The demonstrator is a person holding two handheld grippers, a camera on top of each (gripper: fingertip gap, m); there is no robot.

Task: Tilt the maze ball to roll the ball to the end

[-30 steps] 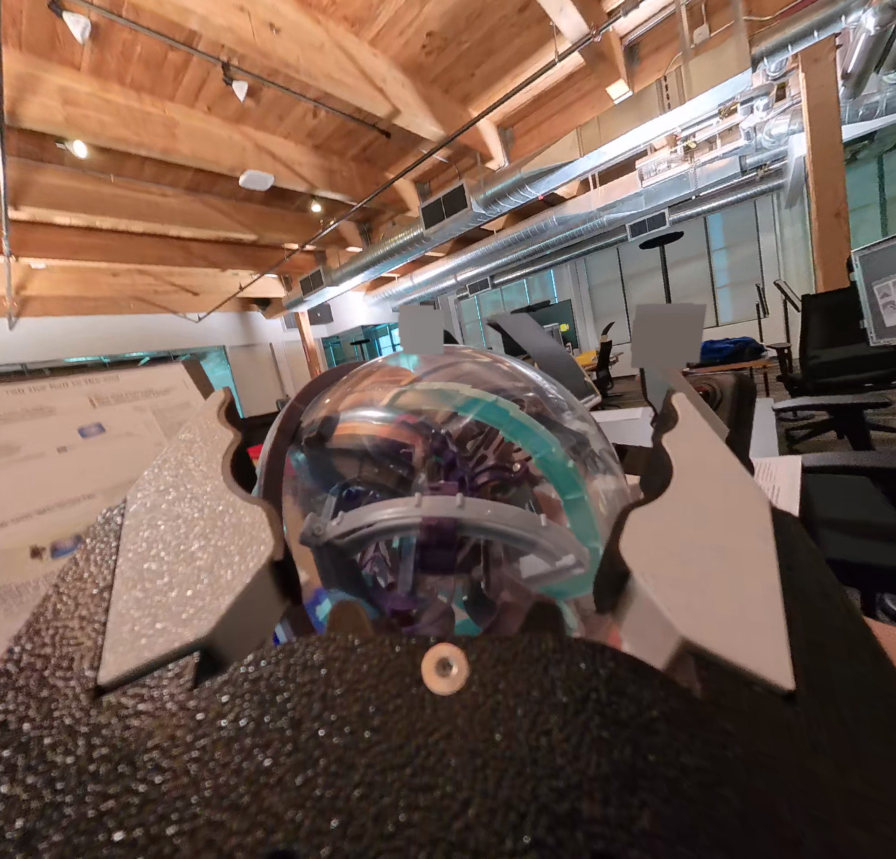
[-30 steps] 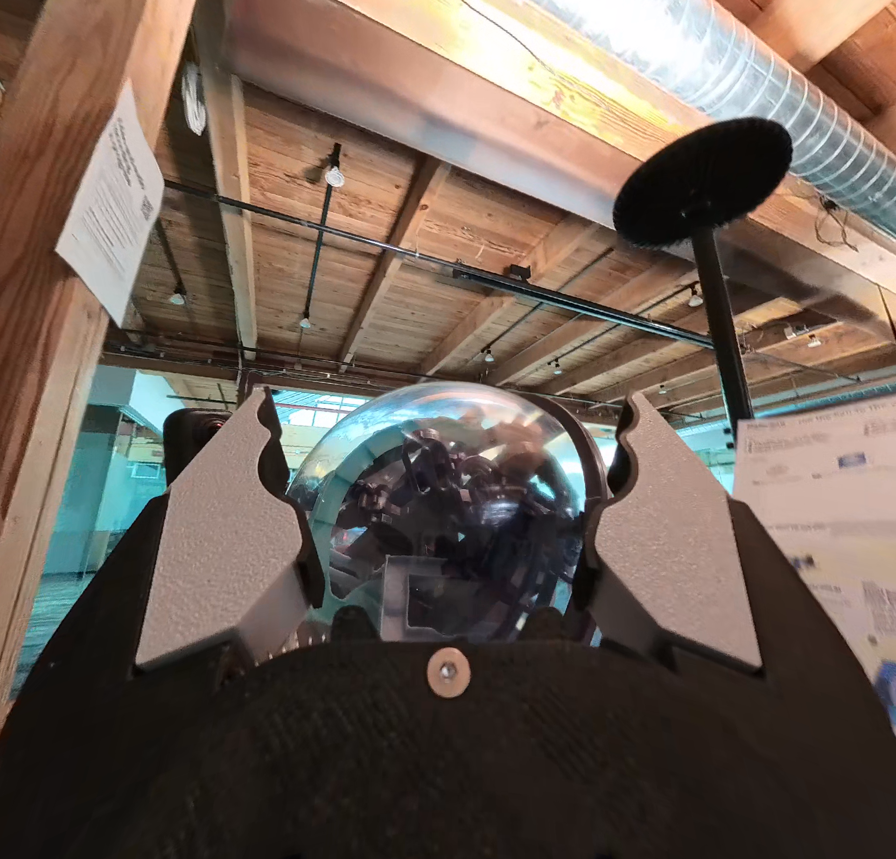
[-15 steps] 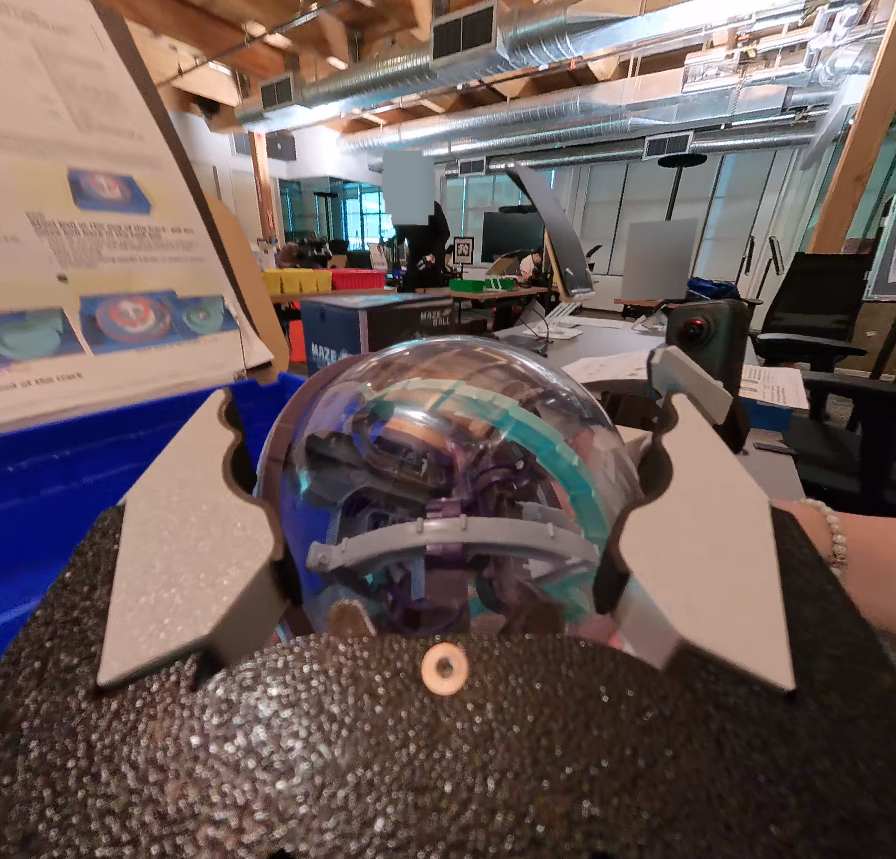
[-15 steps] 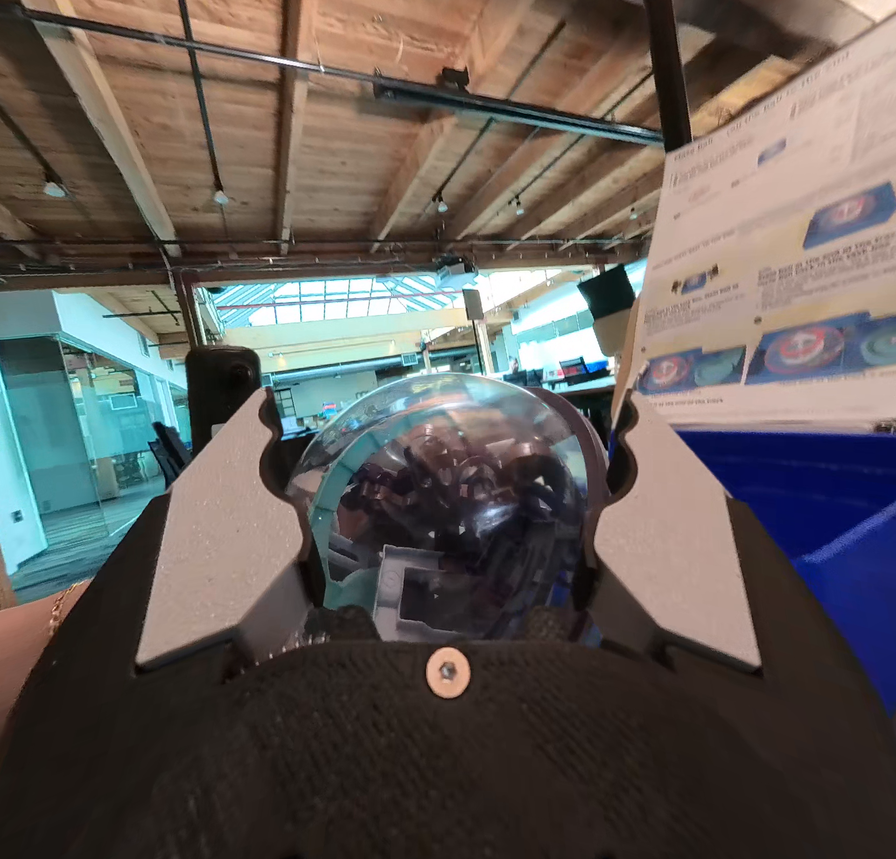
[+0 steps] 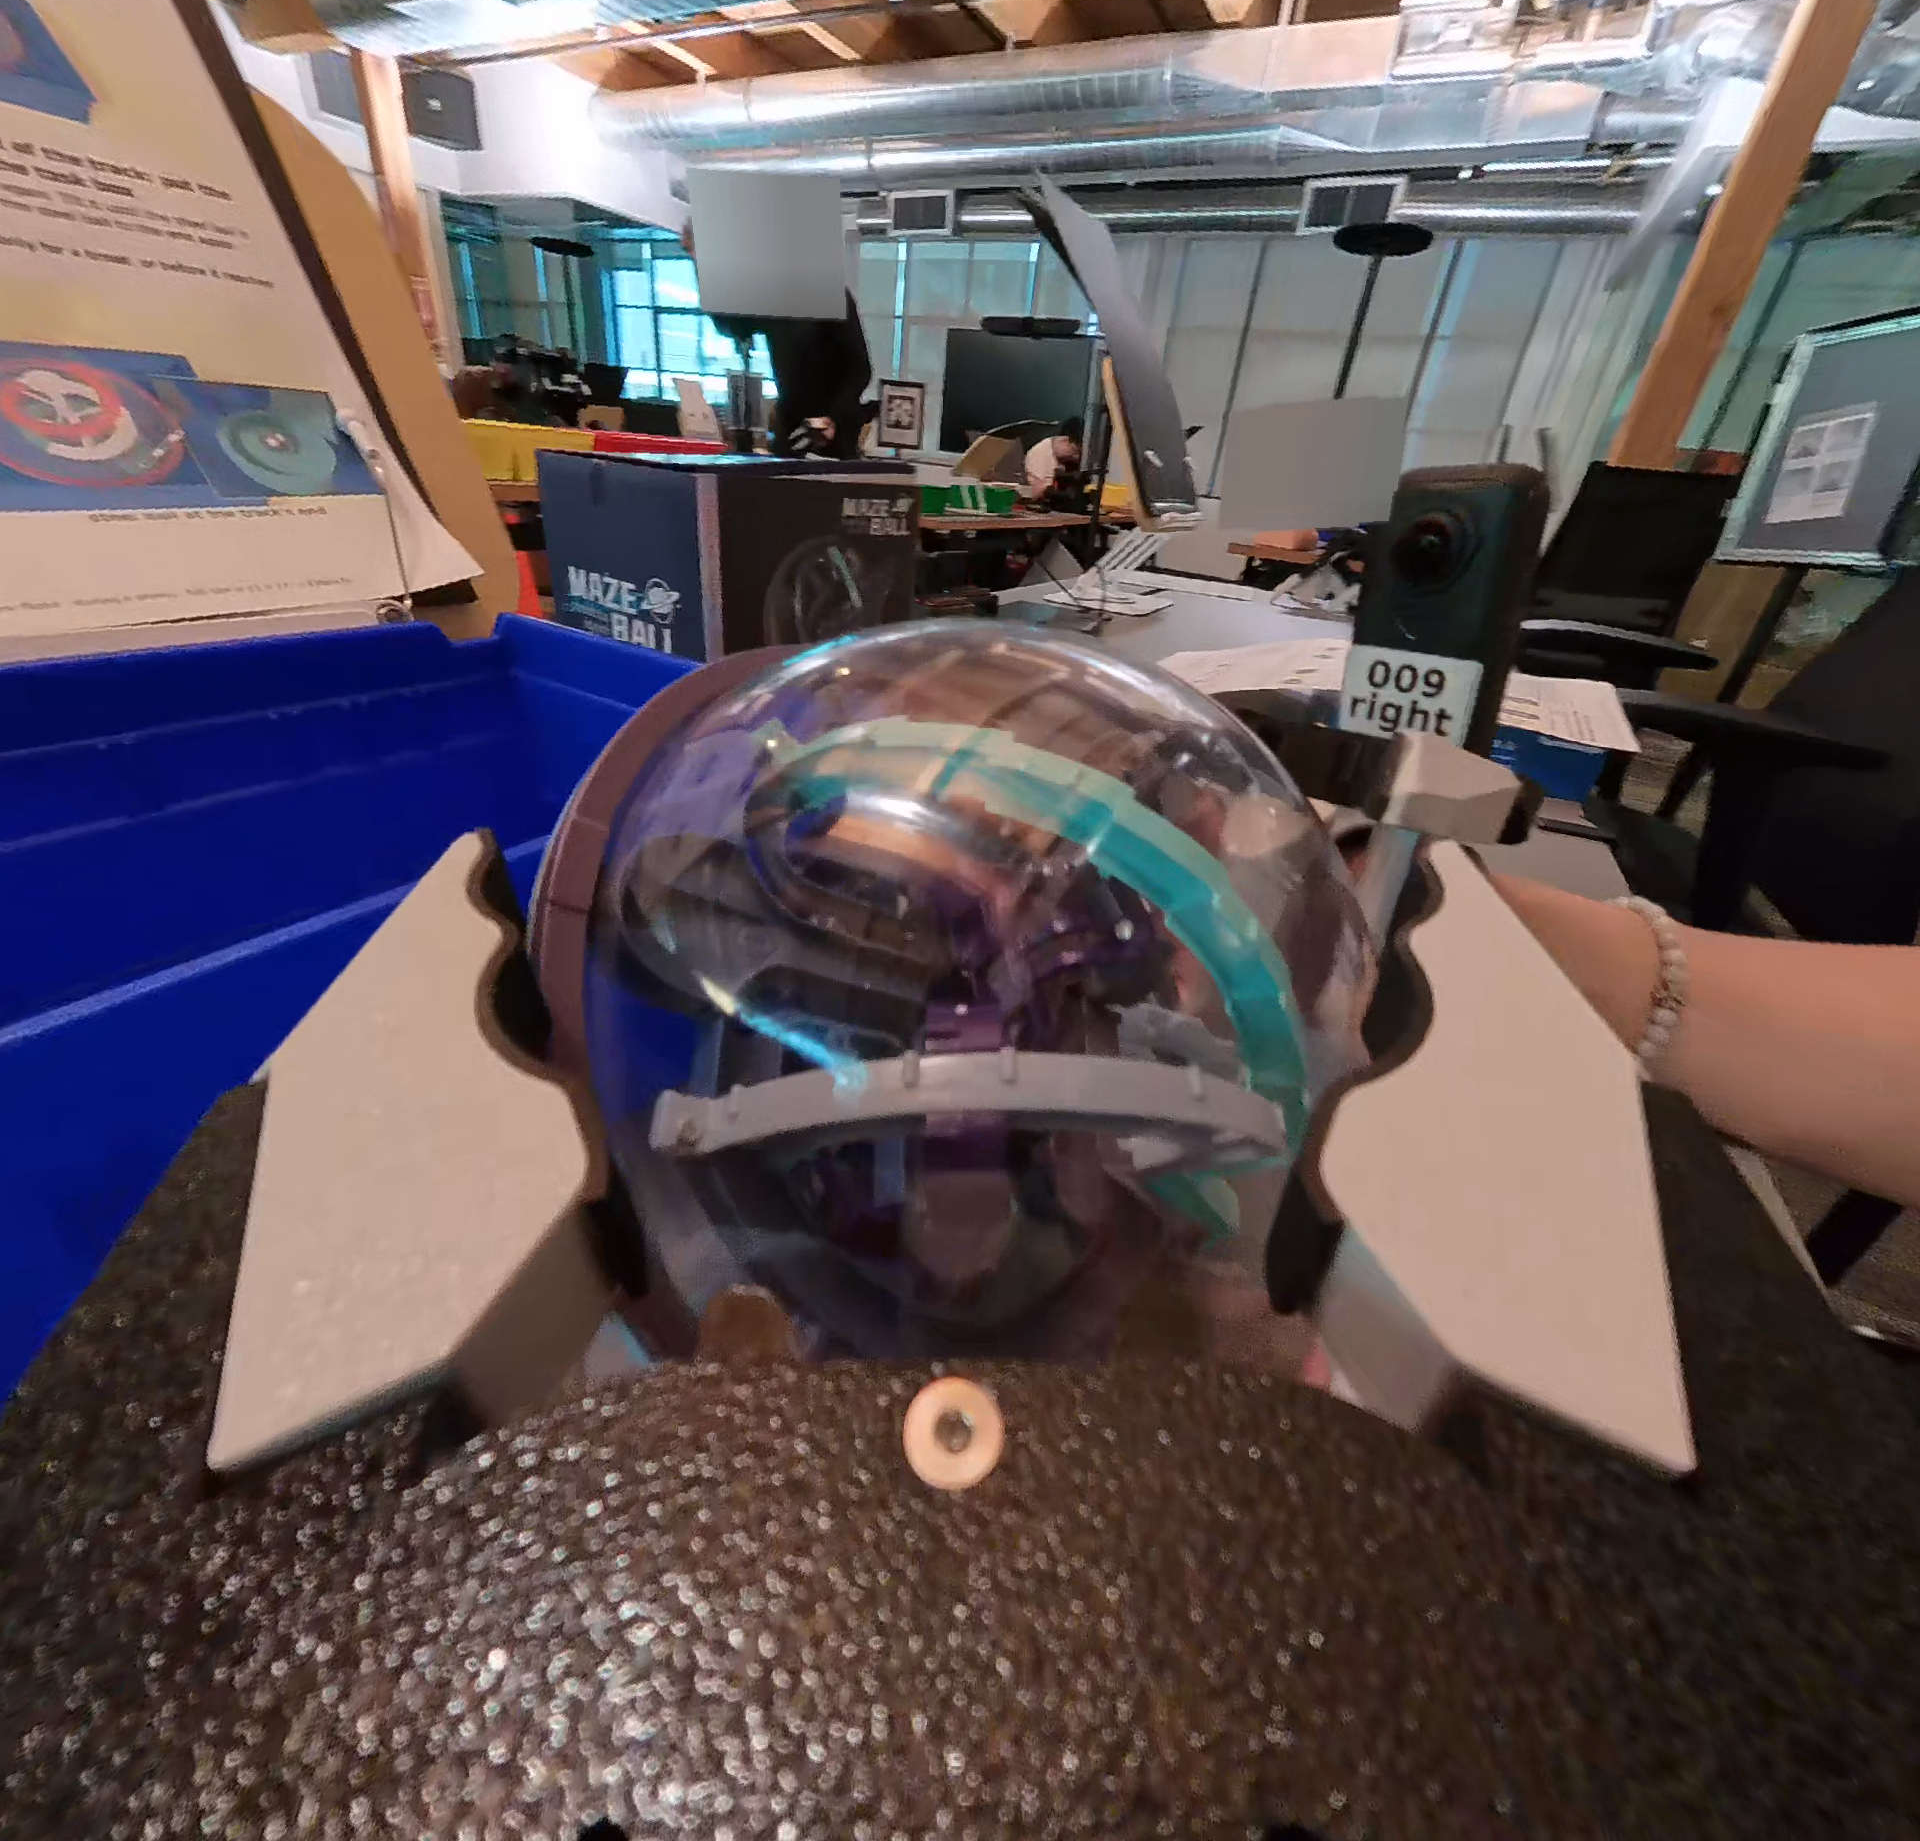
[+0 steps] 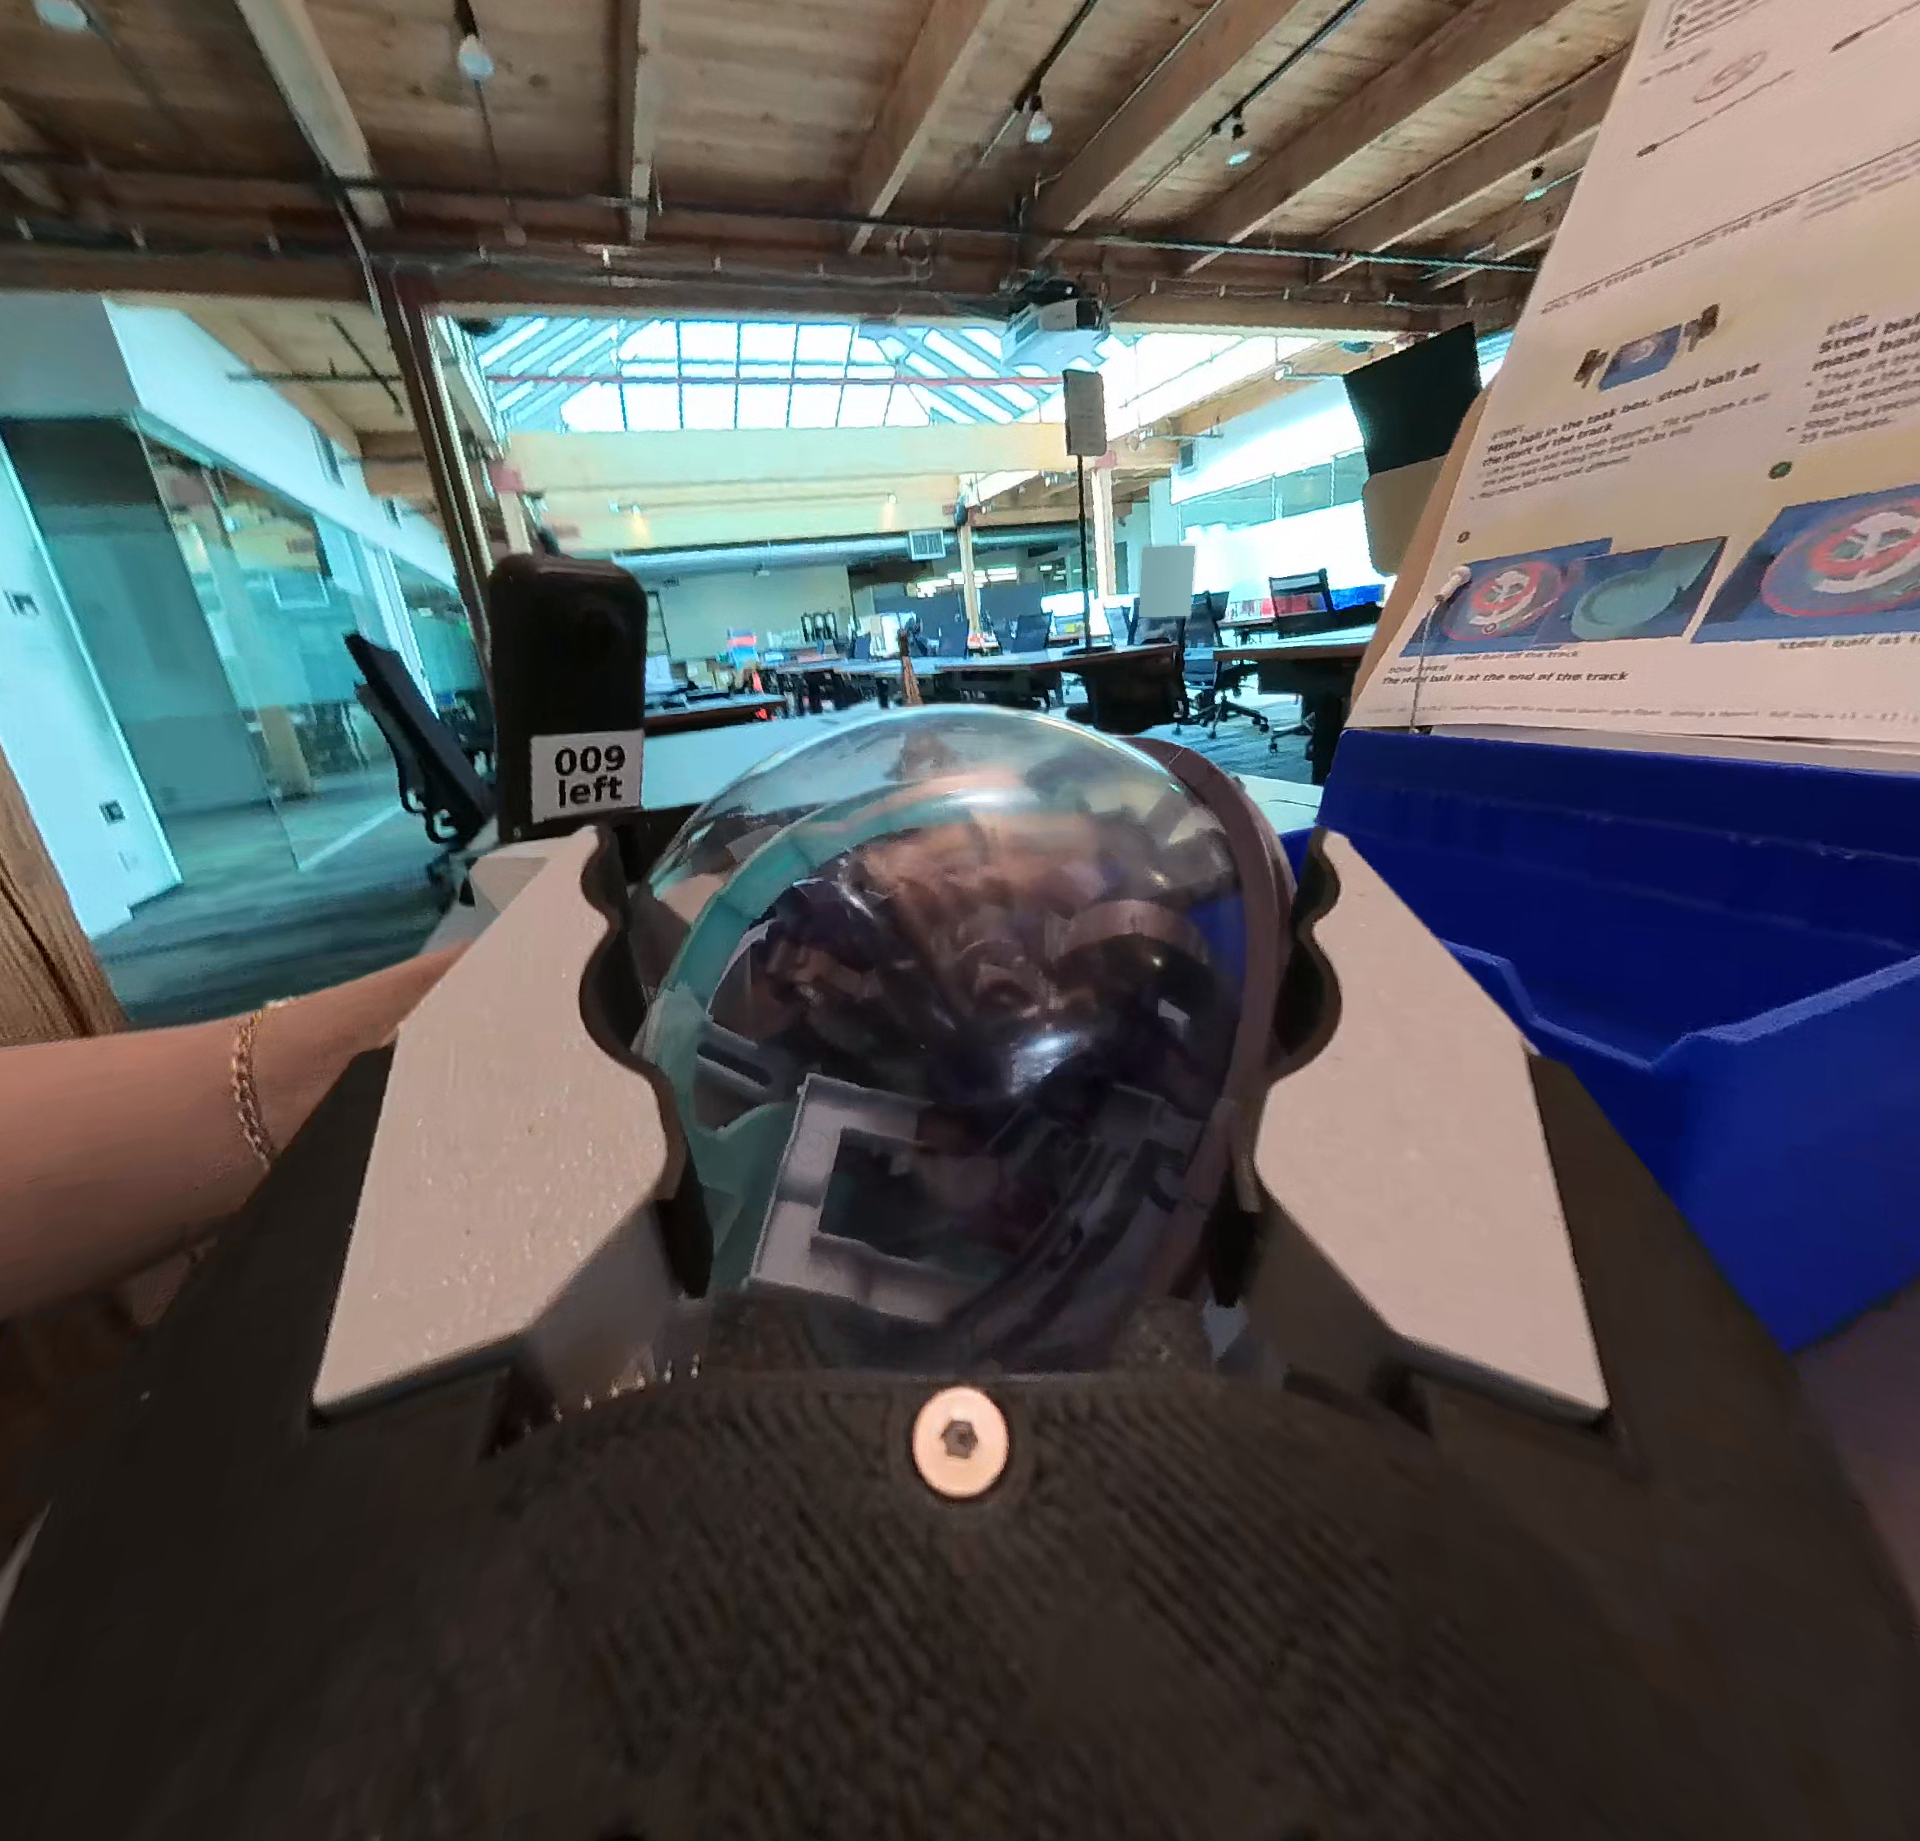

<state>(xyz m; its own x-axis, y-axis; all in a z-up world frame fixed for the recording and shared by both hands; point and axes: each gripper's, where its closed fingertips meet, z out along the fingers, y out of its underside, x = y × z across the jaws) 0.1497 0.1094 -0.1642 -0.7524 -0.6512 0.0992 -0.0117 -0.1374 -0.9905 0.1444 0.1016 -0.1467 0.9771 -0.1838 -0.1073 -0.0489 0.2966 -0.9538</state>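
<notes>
Between your two tools, the maze ball (image 5: 935,981) sits clamped from opposite sides, clear of any surface that the views show. Your left tool (image 5: 951,1053) has its grey fingers (image 5: 416,1147) closed onto the clear sphere, wavy inner edges pressed to the shell on either side; your right tool (image 6: 956,1074) grips the same sphere (image 6: 935,1012) the same way from the far side, one of its fingers showing behind the ball in the left wrist view. Inside the shell you can see a teal track (image 5: 1174,877) arcing over the top, a grey track (image 5: 966,1095) curving across the front and purple parts behind them; the small ball within cannot be made out. A dark band (image 5: 582,856) rings the sphere on the side toward the blue bin (image 5: 239,856), which stands just beside the ball. A printed instruction sheet (image 5: 156,357) leans up behind the bin. Your forearm with a bead bracelet (image 5: 1662,970) reaches in behind the right tool, and your other wrist with a chain bracelet (image 6: 249,1085) shows in the right wrist view. Farther back, a dark product box (image 5: 717,555) stands on a bench, with office chairs and desks beyond, under wooden ceiling beams (image 6: 935,77).
</notes>
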